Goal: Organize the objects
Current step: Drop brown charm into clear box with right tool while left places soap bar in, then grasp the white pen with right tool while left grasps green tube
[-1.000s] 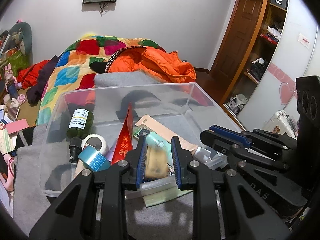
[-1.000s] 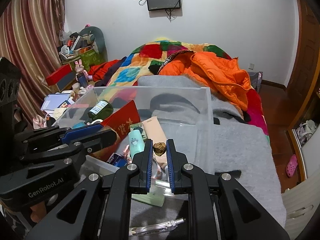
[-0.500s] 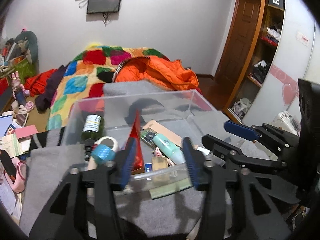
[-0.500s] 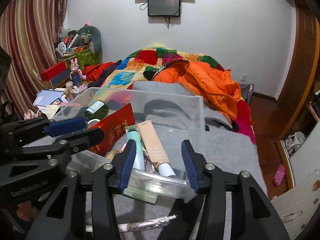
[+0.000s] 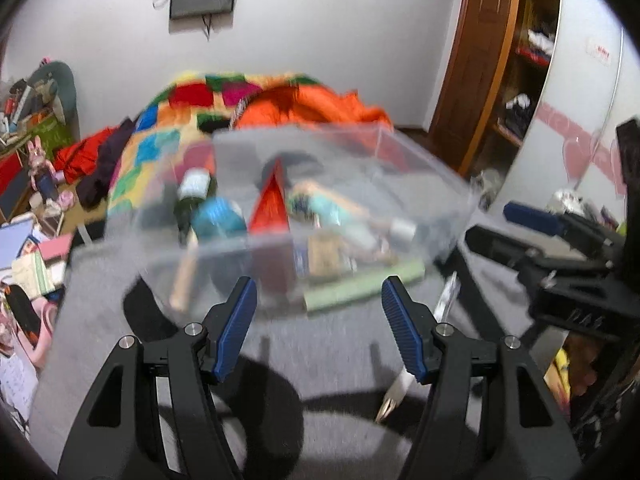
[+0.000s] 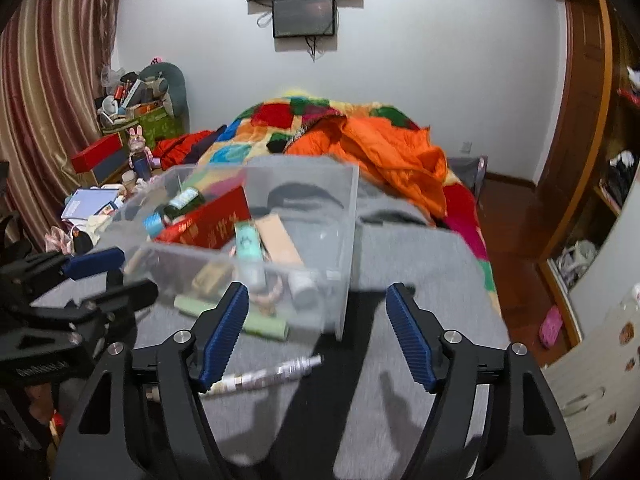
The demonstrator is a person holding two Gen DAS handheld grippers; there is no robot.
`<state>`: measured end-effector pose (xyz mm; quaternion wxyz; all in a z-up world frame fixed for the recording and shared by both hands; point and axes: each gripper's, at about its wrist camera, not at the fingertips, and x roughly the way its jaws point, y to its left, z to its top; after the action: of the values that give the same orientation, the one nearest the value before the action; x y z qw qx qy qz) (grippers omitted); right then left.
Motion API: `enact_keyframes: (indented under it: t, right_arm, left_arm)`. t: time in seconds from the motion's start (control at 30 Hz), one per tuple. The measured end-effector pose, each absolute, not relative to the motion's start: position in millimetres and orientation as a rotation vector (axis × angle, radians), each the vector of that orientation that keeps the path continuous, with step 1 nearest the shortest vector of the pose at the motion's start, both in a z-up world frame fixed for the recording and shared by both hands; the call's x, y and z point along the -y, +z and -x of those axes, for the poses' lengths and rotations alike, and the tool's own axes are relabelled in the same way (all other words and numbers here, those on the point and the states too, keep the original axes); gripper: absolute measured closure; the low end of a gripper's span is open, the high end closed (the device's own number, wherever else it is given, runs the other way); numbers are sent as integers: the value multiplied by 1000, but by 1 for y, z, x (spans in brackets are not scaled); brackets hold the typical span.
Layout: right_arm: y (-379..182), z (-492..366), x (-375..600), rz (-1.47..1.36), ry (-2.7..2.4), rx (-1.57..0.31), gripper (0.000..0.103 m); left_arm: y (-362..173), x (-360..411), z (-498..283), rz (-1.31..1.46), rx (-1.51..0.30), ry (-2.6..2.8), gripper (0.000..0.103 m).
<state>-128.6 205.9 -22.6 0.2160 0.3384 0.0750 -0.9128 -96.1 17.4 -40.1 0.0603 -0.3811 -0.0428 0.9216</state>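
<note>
A clear plastic bin (image 5: pixel 424 168) (image 6: pixel 347 240) stands on the grey blanket. It holds a red envelope (image 5: pixel 270 208) (image 6: pixel 208 222), a dark green bottle (image 5: pixel 192 196), a blue tape roll (image 5: pixel 218 216), a teal tube (image 6: pixel 248 240) and a beige tube (image 6: pixel 280 240). My left gripper (image 5: pixel 318 292) hovers in front of the bin, jaws opening, nothing between them. My right gripper (image 6: pixel 317 296) is near the bin's front right corner, jaws also opening and empty. A slim silvery pen (image 6: pixel 272 372) (image 5: pixel 444 300) lies on the blanket below it. A flat green packet (image 6: pixel 240 318) pokes out under the bin.
The grey blanket (image 6: pixel 420 280) covers the bed's near end; a patchwork quilt (image 6: pixel 280 114) and an orange jacket (image 6: pixel 384 148) lie behind the bin. Cluttered boxes and papers (image 6: pixel 92 204) sit at the left, open wardrobe shelves (image 5: pixel 528 64) at the right.
Both grippers were shut on small brownish items over the bin. They have opened, the items now lie in the bin, and both grippers have drawn back toward the bin's front.
</note>
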Motion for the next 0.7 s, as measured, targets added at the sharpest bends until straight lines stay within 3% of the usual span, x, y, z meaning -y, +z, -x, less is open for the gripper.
enact_keyframes:
  t: [0.27, 0.53, 0.7]
  right_arm:
    - [-62, 120, -206, -1131, -2394, -122, 34]
    - [-80, 112, -193, -1190, -2347, -104, 34]
    - [-80, 107, -199, -1181, -2346, -111, 43]
  left_arm:
    - [-77, -30, 82, 1295, -2, 2730, 39]
    - [-75, -53, 68, 1237, -21, 2642, 41]
    - [-74, -56, 66, 1235, -24, 2611, 41]
